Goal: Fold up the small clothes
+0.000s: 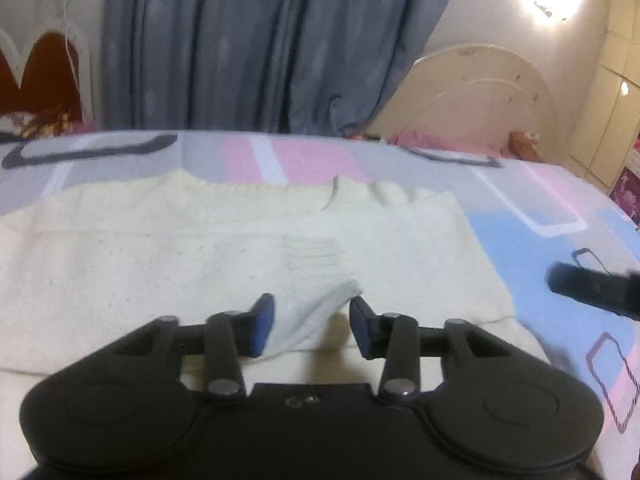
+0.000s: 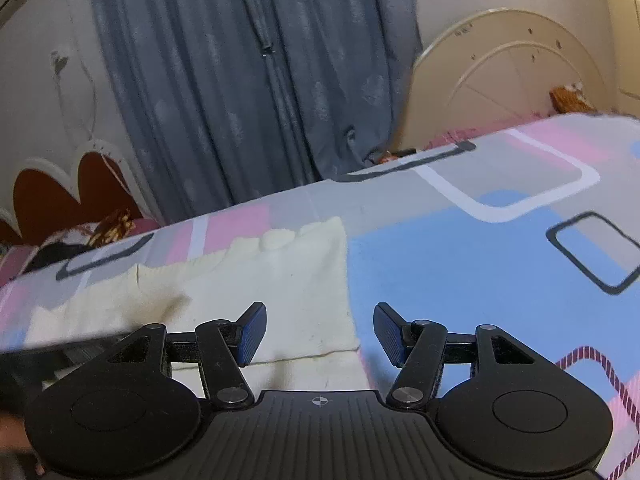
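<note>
A cream knitted garment lies flat on the bed, its scalloped hem at the far side. It also shows in the right wrist view. My left gripper hovers over its near part, jaws open, with a raised grey-white corner of cloth between the blue pads, not pinched. My right gripper is open and empty over the garment's right edge, where cream cloth meets the sheet. Its dark tip shows at the right of the left wrist view.
The bed sheet has pink, blue and grey blocks with outlined squares. Grey curtains hang behind the bed. A cream headboard stands at the back right, a red and white one at the back left.
</note>
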A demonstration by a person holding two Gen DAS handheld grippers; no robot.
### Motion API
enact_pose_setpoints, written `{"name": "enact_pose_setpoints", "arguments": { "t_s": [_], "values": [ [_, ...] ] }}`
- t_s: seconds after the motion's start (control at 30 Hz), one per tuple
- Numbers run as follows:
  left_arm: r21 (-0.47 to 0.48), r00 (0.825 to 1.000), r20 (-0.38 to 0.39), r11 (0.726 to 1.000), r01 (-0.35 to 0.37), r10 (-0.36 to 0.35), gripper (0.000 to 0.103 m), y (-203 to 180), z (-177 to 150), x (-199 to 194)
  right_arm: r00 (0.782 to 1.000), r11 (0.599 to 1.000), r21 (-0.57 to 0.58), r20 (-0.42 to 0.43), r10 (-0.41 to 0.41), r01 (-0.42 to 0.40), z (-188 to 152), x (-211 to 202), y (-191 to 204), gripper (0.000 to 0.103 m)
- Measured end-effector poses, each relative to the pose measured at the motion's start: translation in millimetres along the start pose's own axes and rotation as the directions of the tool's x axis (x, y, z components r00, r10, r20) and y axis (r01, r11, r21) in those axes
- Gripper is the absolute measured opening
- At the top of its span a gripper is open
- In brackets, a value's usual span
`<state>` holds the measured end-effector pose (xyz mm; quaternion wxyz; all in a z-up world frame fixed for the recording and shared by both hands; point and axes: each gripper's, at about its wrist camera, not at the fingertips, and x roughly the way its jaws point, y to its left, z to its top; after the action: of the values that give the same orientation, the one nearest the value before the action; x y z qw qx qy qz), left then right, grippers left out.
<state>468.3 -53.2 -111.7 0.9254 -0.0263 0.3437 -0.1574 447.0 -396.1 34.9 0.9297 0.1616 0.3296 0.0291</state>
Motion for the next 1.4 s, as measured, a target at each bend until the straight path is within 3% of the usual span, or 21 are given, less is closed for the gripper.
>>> {"name": "enact_pose_setpoints", "arguments": {
  "t_s": [0.13,0.3,0.4,0.47,0.57,0.63,0.67,0.73,0.87,1.0,1.07,1.17,1.3,1.4],
  "values": [
    [-0.071,0.997,0.064,0.996,-0.046,0.051,0.046,22,-13,-33,0.998,0.997,0.040,-0.013,0.065,-0.064,0,4,2,0.060],
    [-0.200,0.970,0.104,0.960,-0.197,0.221,0.046,78,-40,-87,0.980,0.981,0.076,-0.071,0.185,-0.179,-8,26,27,0.060],
    [-0.236,0.945,0.080,0.927,-0.291,0.318,0.045,111,-49,-103,0.967,0.972,0.085,-0.110,0.230,-0.221,-11,46,47,0.060],
    [-0.251,0.940,0.038,0.914,-0.318,0.338,0.045,127,-52,-103,0.958,0.970,0.079,-0.159,0.240,-0.230,-12,64,61,0.060],
    [-0.201,0.930,-0.018,0.910,-0.362,0.367,0.045,134,-45,-87,0.949,0.974,0.059,-0.218,0.228,-0.220,-11,87,76,0.060],
    [-0.195,0.929,-0.026,0.909,-0.368,0.370,0.045,142,-43,-85,0.943,0.969,0.035,-0.224,0.244,-0.243,-7,94,85,0.055],
    [-0.202,0.930,-0.021,0.910,-0.363,0.367,0.045,144,-41,-82,0.937,0.966,0.016,-0.237,0.256,-0.259,-6,97,91,0.029],
    [-0.218,0.935,-0.009,0.912,-0.347,0.353,0.044,146,-37,-79,0.932,0.961,-0.031,-0.252,0.260,-0.276,-6,99,98,0.004],
    [-0.219,0.944,-0.003,0.921,-0.322,0.330,0.043,145,-33,-78,0.949,0.955,-0.094,-0.172,0.264,-0.283,-2,78,95,0.004],
    [-0.198,0.950,0.012,0.932,-0.303,0.311,0.044,138,-33,-80,0.976,0.971,-0.094,-0.037,0.216,-0.219,19,52,64,0.004],
    [-0.198,0.952,0.000,0.933,-0.300,0.306,0.043,136,-34,-75,0.979,0.977,-0.068,-0.054,0.197,-0.201,22,53,48,0.004],
    [-0.224,0.956,0.045,0.935,-0.274,0.291,0.046,133,-33,-82,0.980,0.980,-0.070,-0.081,0.183,-0.189,16,55,37,0.004],
    [-0.181,0.962,0.038,0.948,-0.261,0.272,0.048,124,-35,-78,0.978,0.980,-0.039,-0.074,0.194,-0.198,13,51,31,0.004],
    [-0.173,0.943,0.011,0.929,-0.326,0.332,0.047,125,-35,-69,0.978,0.979,-0.041,-0.075,0.196,-0.199,14,50,32,0.004]
  ]
}}
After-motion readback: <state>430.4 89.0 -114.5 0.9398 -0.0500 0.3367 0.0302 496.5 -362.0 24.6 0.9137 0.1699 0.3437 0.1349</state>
